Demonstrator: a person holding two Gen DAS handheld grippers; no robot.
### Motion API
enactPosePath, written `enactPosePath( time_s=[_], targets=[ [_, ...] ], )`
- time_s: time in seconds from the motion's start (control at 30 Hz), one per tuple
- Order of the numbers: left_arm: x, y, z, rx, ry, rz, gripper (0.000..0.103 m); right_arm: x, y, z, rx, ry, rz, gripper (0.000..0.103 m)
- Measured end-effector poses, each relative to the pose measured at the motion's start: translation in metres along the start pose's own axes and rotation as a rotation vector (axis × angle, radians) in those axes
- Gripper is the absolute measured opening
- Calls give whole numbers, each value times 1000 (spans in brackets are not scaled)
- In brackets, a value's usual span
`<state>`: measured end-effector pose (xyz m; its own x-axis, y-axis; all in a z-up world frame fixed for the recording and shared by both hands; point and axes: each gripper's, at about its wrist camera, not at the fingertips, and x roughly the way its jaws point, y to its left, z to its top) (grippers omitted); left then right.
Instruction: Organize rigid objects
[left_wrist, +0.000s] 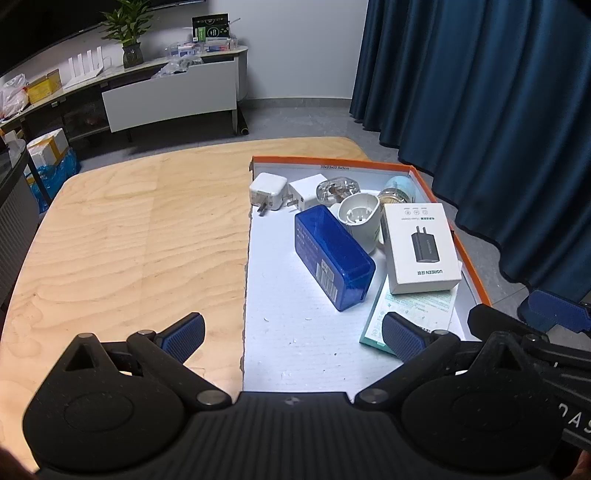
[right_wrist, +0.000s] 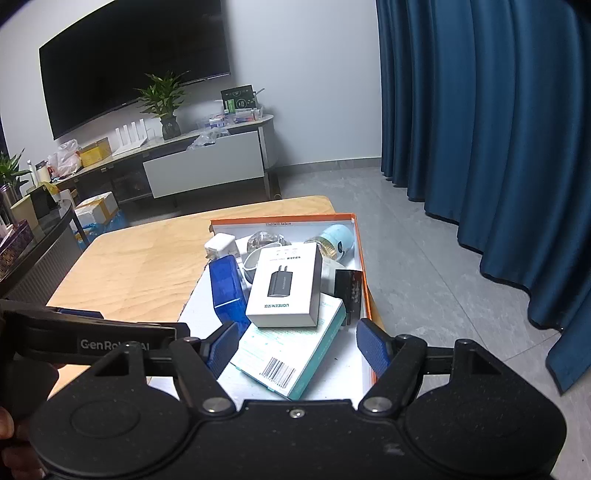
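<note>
Cardboard of the white charger box, lying atop a teal-edged flat box in the orange-rimmed tray, looks light, stiff and crushable, best pinched across its short sides by the right claw, which like the left claw gapes apart, empty.

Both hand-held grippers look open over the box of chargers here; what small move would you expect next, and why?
Probably the right hand-held gripper eases down and closes on the teal-edged flat box. Its jaws stand open with nothing clamped, that box lies right between them, nearest of all, and the white charger box rests on its far end. The left hand-held gripper hovers open over bare tray floor, aimed at nothing.
</note>
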<state>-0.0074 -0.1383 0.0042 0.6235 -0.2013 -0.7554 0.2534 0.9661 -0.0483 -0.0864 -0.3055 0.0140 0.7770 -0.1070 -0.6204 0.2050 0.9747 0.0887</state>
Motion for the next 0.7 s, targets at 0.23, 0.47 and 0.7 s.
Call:
enactPosePath(
  time_s=[0.23, 0.47, 0.7],
  targets=[
    [3, 0, 0, -1, 8, 6, 103, 2, 0, 0, 2, 4, 1, 84],
    [6, 1, -1, -1, 19, 6, 103, 4, 0, -2, 1, 7, 1, 84],
    [7, 1, 0, -3, 24, 6, 103, 8, 1, -3, 1, 12, 1, 84]
  ],
)
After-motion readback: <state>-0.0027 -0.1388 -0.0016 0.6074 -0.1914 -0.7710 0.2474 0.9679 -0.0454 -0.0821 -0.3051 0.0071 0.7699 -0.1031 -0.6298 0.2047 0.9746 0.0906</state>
